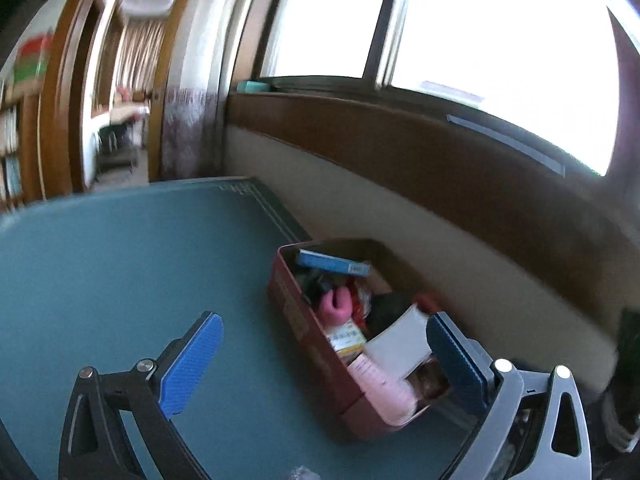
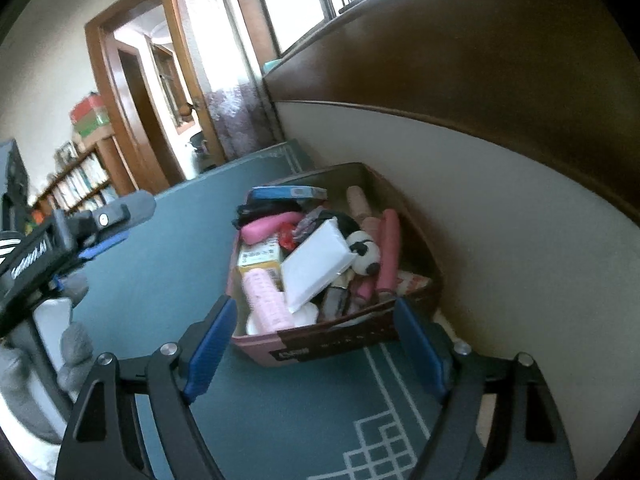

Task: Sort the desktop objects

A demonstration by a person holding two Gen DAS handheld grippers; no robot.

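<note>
We are holding our right gripper [image 2: 316, 344] wide open and empty, with the filled cardboard box [image 2: 336, 346] just ahead of its fingertips (against the wall). Our left gripper [image 1: 324, 360] is also spreading open and empty, the box lying ahead toward its right finger.

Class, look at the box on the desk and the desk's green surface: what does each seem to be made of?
Box: probably cardboard, matte printed outside, plain brown inner walls, thin folded edges. Green desk surface: possibly a rubbery or vinyl mat, smooth, faint sheen, with printed white lines.
</note>
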